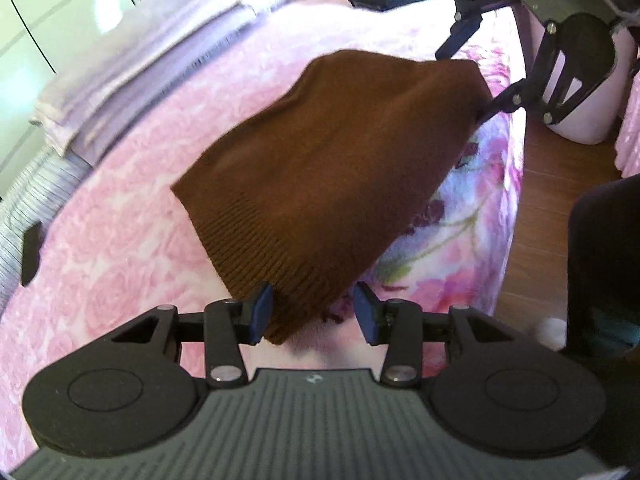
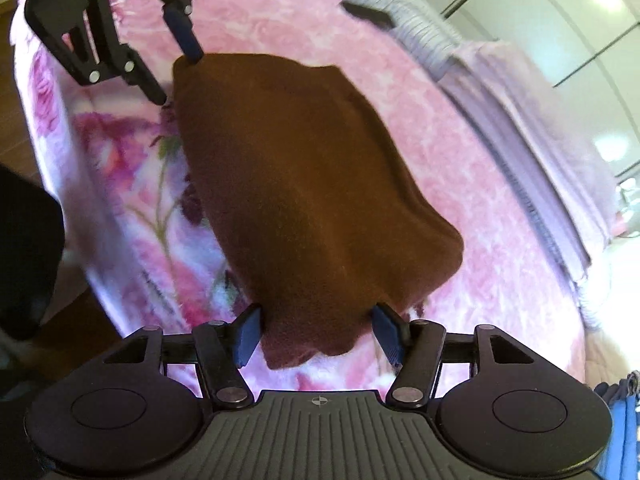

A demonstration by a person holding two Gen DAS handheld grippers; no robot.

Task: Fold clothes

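Brown knit garment with a ribbed hem (image 1: 332, 184), folded into a compact stack, lies on the pink rose-print fleece bedspread (image 1: 132, 248), centre of frame in both wrist views, near the bed edge where the print turns to larger magenta flowers. Left claw (image 1: 314, 312) at bottom centre of the left wrist view: blue-padded fingers (image 1: 262, 312) spread apart, straddling the ribbed hem corner; left pad touching or just beside the cloth, right pad apart from it, nothing pinched. Right claw (image 2: 318, 334) at bottom centre of the right wrist view: fingers likewise spread wide, one on each side of the near end of the brown stack, fabric between them but not clamped. Each claw shows in the other's view at the far end of the garment: right claw at upper right of the left wrist view, one finger at the top corner of the cloth, the other along its side edge; left claw at upper left of the right wrist view, same stance. Folded lilac towel or blanket stack (image 1: 132, 60) in upper left of the left wrist view, well apart from the brown garment. Grey striped fabric (image 1: 24, 208) along the left edge. Wooden floor (image 1: 560, 208) at right, beside the bed. Frames are motion-blurred.
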